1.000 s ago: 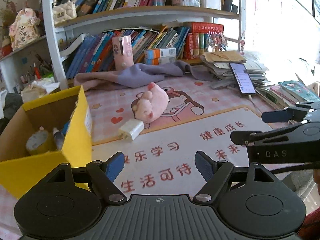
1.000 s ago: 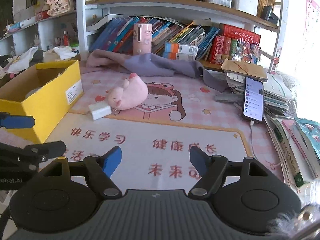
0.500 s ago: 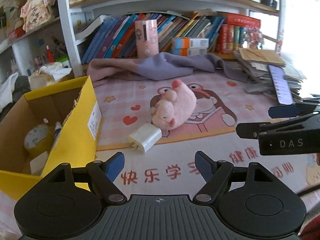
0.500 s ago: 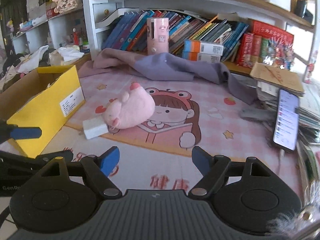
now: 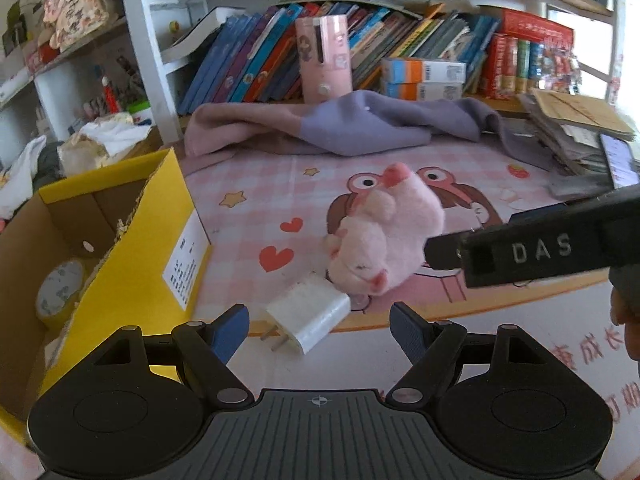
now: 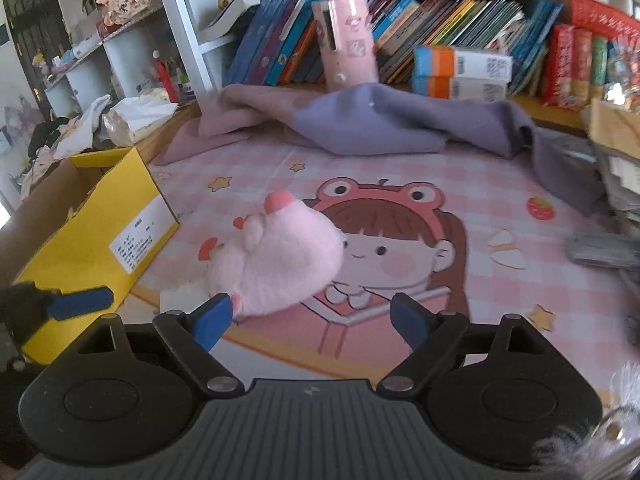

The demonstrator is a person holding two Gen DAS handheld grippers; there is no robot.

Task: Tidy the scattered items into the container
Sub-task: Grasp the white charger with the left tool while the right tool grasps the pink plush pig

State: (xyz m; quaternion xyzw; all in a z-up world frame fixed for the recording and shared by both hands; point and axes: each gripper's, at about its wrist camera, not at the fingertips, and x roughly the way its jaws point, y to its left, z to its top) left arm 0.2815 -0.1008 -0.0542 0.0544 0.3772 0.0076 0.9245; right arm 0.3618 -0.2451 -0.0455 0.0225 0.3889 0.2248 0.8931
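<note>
Two things still out on the counter, so this tidy-up is maybe halfway. The yellow box [image 5: 132, 264] already has a tape roll [image 5: 60, 292] in it, plus some other bits I can't make out. Just right of the box lies a white charger [image 5: 308, 318], and a pink plush [image 5: 384, 244] sits touching the charger's far end. Left gripper [image 5: 318, 330] hangs over the charger, jaws apart, nothing pinched yet. Right gripper [image 6: 310, 320] is lined up on the plush, jaws opening, plush not between them yet. Guessing both get grabbed next, then it's a short hop left into the box.
</note>
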